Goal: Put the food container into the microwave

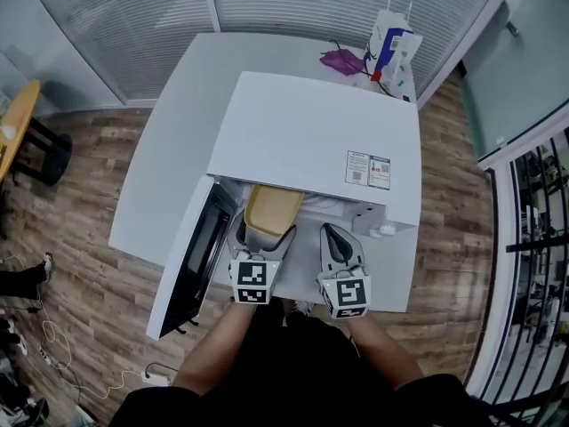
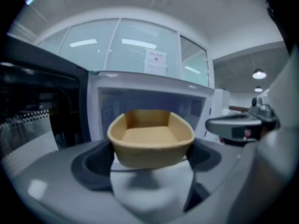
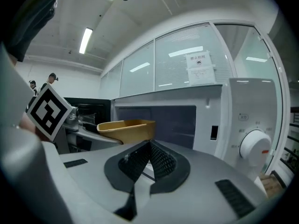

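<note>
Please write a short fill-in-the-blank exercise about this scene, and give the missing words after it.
1. The left gripper is shut on the tan ___.
2. The microwave has its door ___.
3. The right gripper has its jaws shut, with ___ between them.
Missing words: container; open; nothing.

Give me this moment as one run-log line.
left gripper: shut on food container | position: at microwave opening, upright | microwave door: open | right gripper: shut, empty
</note>
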A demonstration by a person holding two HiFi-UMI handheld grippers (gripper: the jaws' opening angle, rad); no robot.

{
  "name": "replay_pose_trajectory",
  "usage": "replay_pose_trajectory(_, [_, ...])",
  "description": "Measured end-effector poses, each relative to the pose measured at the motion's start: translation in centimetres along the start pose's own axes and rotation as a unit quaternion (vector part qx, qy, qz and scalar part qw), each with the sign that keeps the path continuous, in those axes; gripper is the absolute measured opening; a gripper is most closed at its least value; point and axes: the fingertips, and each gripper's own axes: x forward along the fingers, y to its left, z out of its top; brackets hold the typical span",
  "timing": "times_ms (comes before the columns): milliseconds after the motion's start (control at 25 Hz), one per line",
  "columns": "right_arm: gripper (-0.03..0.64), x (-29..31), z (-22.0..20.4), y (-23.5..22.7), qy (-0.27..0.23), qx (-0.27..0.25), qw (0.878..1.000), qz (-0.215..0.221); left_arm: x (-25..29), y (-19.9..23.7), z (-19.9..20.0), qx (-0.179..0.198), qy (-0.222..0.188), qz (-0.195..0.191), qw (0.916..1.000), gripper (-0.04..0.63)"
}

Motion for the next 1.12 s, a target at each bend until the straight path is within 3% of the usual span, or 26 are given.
replay_pose_trajectory(560, [-0.002,5.1,-3.5,-1.2,0.023,0.02,0.999,-0.011,6.4,1.9,-2.4,-0.016,0.019,0.018,0.9995,0.48])
replay_pose_trajectory(1120, [-0.002,5.3,-5.5,-1.6,0.046,0.059,0.996,-0.038,9.8,2.3,-3.1,0.0,0.047,0.04,0.9981,0.485])
